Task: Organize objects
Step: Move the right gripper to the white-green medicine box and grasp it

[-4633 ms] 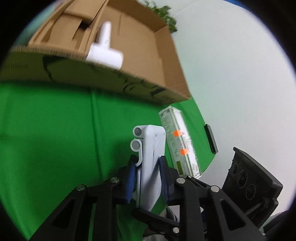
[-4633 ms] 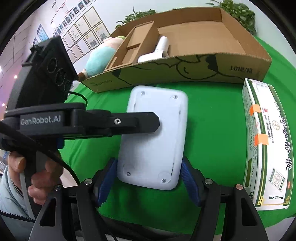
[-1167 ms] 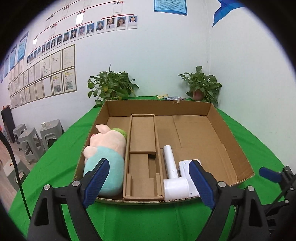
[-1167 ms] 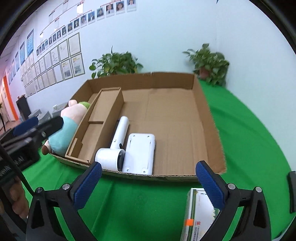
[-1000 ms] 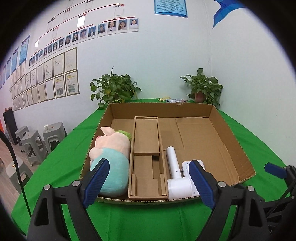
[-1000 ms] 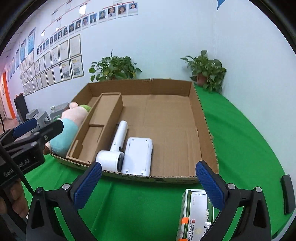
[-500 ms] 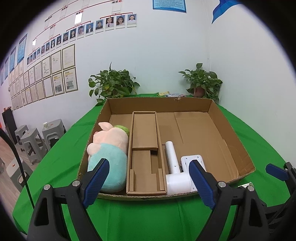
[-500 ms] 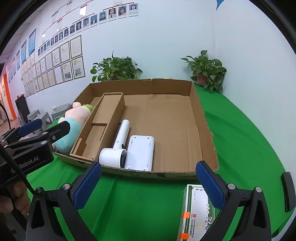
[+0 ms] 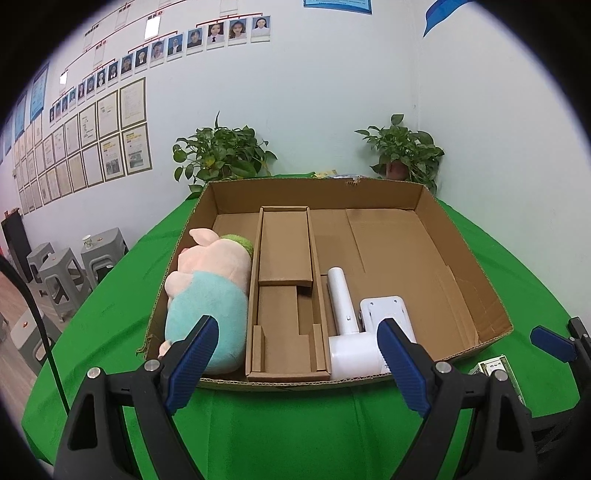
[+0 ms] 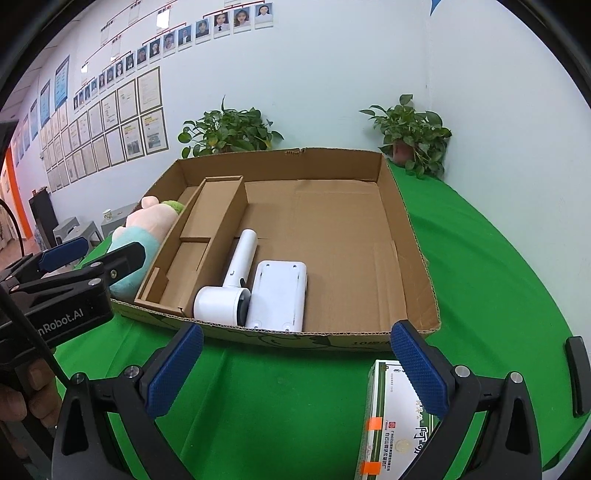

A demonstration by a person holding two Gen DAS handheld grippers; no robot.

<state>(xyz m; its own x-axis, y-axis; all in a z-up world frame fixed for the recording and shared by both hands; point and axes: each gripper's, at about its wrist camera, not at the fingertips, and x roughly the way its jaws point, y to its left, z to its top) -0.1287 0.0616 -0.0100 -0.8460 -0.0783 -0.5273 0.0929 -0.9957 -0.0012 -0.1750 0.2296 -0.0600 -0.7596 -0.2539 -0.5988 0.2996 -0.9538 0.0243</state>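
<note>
Box [image 10: 413, 240] holds plush [image 9: 207, 291], dryer [image 10: 229, 291], white unit [image 10: 279, 295]; carton [image 10: 399, 424] outside; both hand-held grippers apart, empty.

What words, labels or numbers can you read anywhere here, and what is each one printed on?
"nRobot.AI": on the body of the left claw, first letters hidden.
"10": on the front wall of the cardboard box; the characters after it are cut off.
Green and white carton: Chinese print, too blurred to read.
Wall papers and blue poster: too small to read.

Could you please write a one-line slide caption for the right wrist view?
Open right gripper hovers before the cardboard box holding hair dryer and white device; medicine box waits outside.
</note>
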